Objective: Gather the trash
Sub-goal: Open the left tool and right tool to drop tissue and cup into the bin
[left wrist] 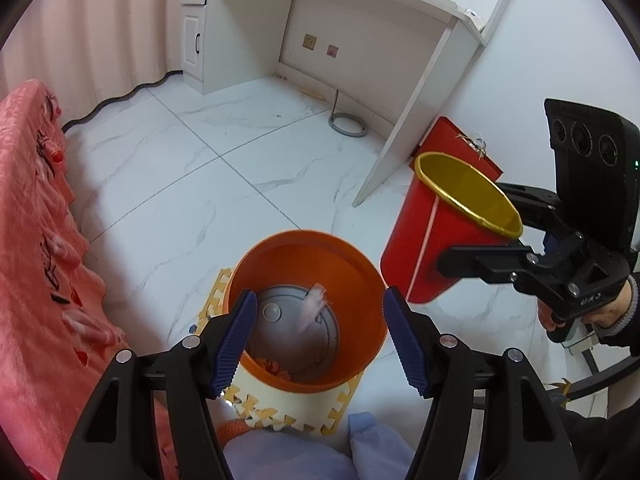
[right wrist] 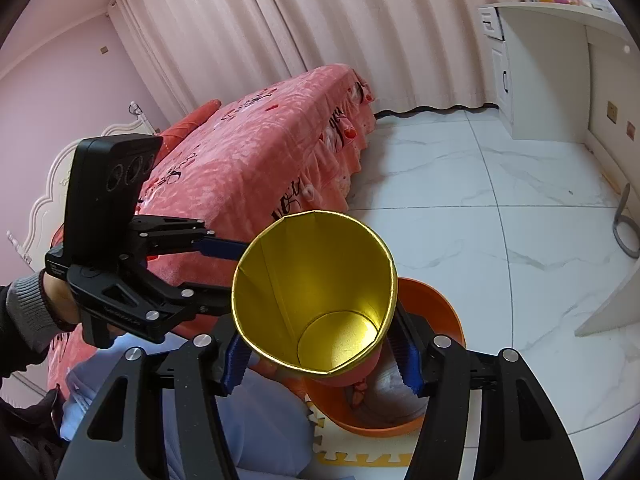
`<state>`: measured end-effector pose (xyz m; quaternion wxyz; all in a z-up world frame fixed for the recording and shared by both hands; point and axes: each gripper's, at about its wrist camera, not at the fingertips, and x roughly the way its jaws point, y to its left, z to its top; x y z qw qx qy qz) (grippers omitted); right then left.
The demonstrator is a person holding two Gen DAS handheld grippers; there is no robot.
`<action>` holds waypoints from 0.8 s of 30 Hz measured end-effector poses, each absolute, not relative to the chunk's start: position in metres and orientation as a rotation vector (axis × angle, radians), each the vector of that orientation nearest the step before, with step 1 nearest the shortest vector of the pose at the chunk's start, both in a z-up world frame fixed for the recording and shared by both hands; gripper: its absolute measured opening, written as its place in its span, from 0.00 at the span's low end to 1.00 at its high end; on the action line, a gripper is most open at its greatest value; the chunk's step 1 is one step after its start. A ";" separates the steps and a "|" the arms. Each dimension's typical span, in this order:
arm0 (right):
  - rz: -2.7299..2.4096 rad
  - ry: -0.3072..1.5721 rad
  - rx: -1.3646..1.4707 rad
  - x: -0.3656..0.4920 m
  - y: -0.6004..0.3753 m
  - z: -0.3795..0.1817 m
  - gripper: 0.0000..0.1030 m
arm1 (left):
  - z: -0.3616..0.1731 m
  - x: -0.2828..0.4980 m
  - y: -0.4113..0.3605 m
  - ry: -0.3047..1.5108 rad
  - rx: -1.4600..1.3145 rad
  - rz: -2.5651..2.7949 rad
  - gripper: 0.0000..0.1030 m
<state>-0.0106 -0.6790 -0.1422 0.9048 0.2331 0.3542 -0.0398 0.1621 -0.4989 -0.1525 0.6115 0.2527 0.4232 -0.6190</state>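
An orange bin (left wrist: 360, 264) (right wrist: 442, 304) stands on the floor beside the bed. My left gripper (left wrist: 321, 296) (right wrist: 224, 268) hangs open just over its mouth, pads apart and bare. A blurred pinkish-white scrap (left wrist: 314, 308) shows inside the bin, over a grey round base (left wrist: 280, 320); some orange bits lie at the bottom. My right gripper (right wrist: 320, 332) (left wrist: 492, 228) is shut on a red cup with a gold lining (right wrist: 312, 280) (left wrist: 416, 248). The cup is tilted beside and above the bin's right rim, and its inside looks empty.
The bin sits on a yellow-and-white foam mat (left wrist: 280, 416). A bed with a pink cover (left wrist: 32, 240) (right wrist: 260, 140) is on the left. A white desk (left wrist: 360, 20), a red box (left wrist: 452, 140) and a grey ring (left wrist: 347, 124) lie beyond. Pale blue cloth (left wrist: 300, 456) fills the near edge.
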 end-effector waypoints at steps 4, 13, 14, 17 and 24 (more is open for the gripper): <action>-0.082 0.728 0.465 -0.003 -0.679 -0.142 0.59 | -0.152 0.165 -0.495 0.981 0.584 -1.410 0.65; -0.124 0.750 0.453 0.008 -0.680 -0.149 0.68 | -0.153 0.167 -0.490 0.997 0.584 -1.391 0.65; -0.127 0.751 0.451 0.008 -0.679 -0.149 0.74 | -0.154 0.167 -0.489 0.997 0.586 -1.390 0.65; -0.163 0.750 0.437 0.006 -0.680 -0.150 0.81 | -0.155 0.168 -0.488 1.002 0.590 -1.381 0.65; -0.162 0.753 0.451 0.006 -0.681 -0.151 0.81 | -0.155 0.168 -0.486 1.005 0.585 -1.378 0.65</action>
